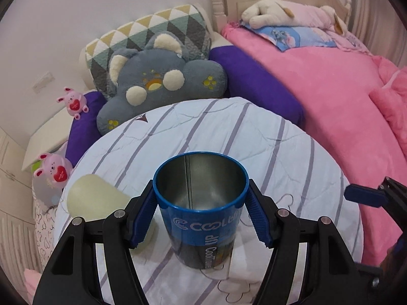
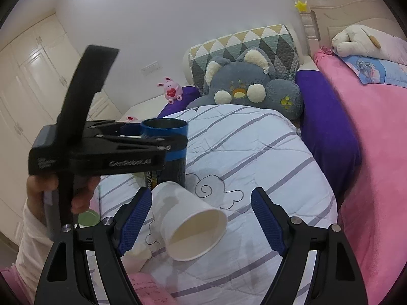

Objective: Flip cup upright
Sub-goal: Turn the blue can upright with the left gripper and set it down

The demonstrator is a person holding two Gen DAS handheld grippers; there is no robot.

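Observation:
A blue metal cup (image 1: 201,211) with white lettering stands upright, mouth up, on the white striped quilt (image 1: 203,132). My left gripper (image 1: 201,198) is shut on the blue cup just below its rim. In the right wrist view the same cup (image 2: 165,150) stands behind the left gripper (image 2: 162,139). A white paper cup (image 2: 189,222) lies on its side on the quilt, mouth toward the camera. My right gripper (image 2: 201,218) is open around the paper cup, its fingers apart from it.
A pale green cup (image 1: 99,198) lies on the quilt left of the blue cup. A grey plush cushion (image 1: 162,84), a purple cushion (image 1: 257,84) and a pink blanket (image 1: 343,106) lie behind. Small pink toy rabbits (image 1: 73,101) sit at the left.

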